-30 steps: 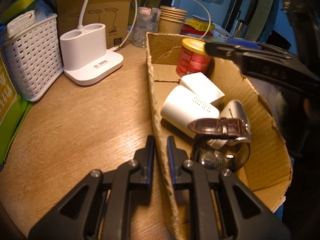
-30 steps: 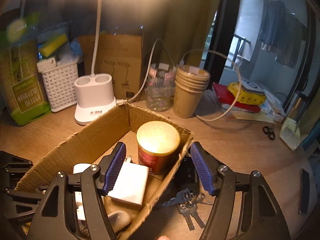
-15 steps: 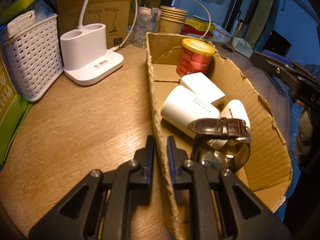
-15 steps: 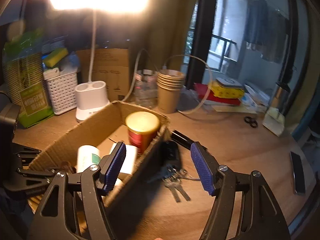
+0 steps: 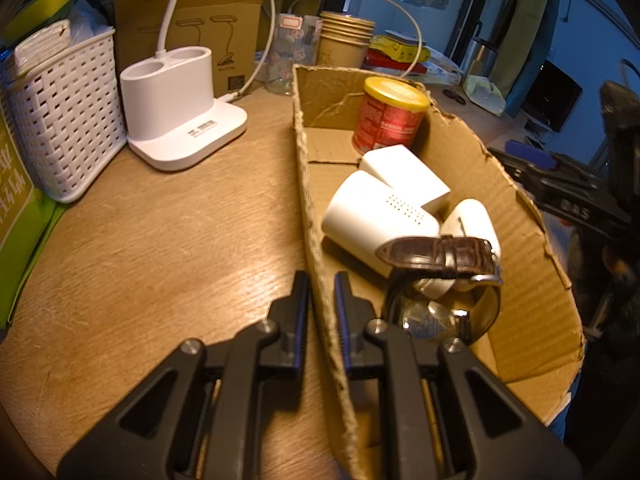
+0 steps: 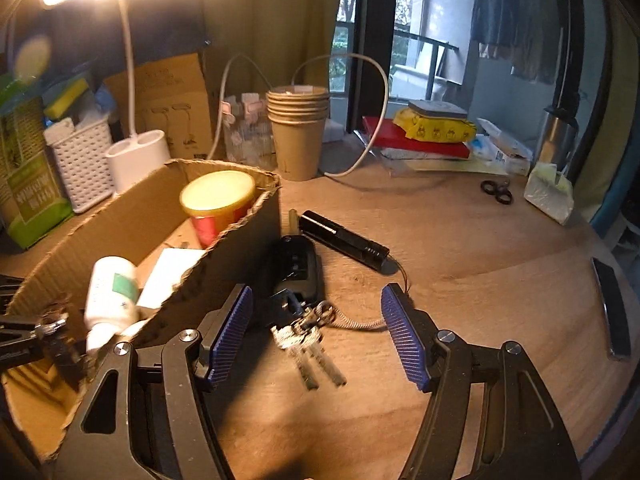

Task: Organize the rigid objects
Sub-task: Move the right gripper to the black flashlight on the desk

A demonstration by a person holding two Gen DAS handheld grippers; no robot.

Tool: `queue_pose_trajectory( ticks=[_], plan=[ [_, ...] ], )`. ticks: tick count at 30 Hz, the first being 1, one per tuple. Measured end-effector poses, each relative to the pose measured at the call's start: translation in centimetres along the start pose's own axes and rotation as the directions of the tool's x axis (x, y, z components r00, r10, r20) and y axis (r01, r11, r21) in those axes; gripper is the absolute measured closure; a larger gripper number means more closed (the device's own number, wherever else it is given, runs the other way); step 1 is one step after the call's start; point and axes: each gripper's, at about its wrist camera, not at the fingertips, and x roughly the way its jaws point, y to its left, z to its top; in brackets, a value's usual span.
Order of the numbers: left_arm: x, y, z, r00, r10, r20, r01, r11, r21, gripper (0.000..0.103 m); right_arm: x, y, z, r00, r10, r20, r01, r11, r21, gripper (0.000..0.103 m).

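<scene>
Bunch of keys (image 6: 308, 340) with black car key fob (image 6: 298, 268) flat on the tabletop (image 6: 460, 256), just outside the long wall of the cardboard box (image 6: 224, 256), not yet inside. Lies straight ahead of the right gripper (image 6: 316, 338), roughly between its blue pads (image 6: 404, 340); key blades pointing back toward the gripper, fob pointing away, so long axis running along the line of approach. Jaws standing wide, nothing held. Braided lanyard (image 6: 356, 323) trailing toward the right pad.

Black flashlight (image 6: 344, 242) just beyond the fob, lying diagonally, apart from the keys. Box wall touching or nearly touching the fob on the left: tight room for the left pad, likely to scrape cardboard. Open tabletop to the right.

Left gripper (image 5: 321, 304) pinched shut on the near wall of the box, steadying it. Inside: red can with yellow lid (image 5: 390, 114), white adapters (image 5: 404, 178), brown-strapped watch (image 5: 440, 256). Free floor space near the can for dropping the keys.

Right hand clearly nearer; probable next move a short descent and close.
</scene>
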Motion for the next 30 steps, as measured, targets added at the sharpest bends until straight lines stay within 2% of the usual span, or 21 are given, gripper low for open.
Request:
queue_pose_trajectory(
  ticks=[9,17,26,28,30],
  plan=[
    [0.0,0.0,0.0,1.0,0.0,0.0,0.0,1.0,0.0,0.089,4.3,-2.9,2.1,0.998,-0.049,-0.035,0.05,0.999,0.012,0.033],
    [0.0,0.0,0.0,1.0,0.0,0.0,0.0,1.0,0.0,0.089,7.4,-4.2,3.1,0.994,-0.022,-0.103,0.023,1.0,0.007,0.033],
    [0.0,0.0,0.0,1.0,0.0,0.0,0.0,1.0,-0.001,0.089,8.7,-3.4,3.3,0.991,-0.012,-0.137,0.008,1.0,-0.026,0.033],
    [0.0,0.0,0.0,1.0,0.0,0.0,0.0,1.0,0.0,0.089,8.8,-3.4,3.2,0.989,-0.014,-0.144,0.01,1.0,-0.029,0.039],
    [0.0,0.0,0.0,1.0,0.0,0.0,0.0,1.0,0.0,0.089,9.1,-3.3,3.2,0.987,-0.027,-0.157,0.021,0.999,-0.036,0.052]
  ],
)
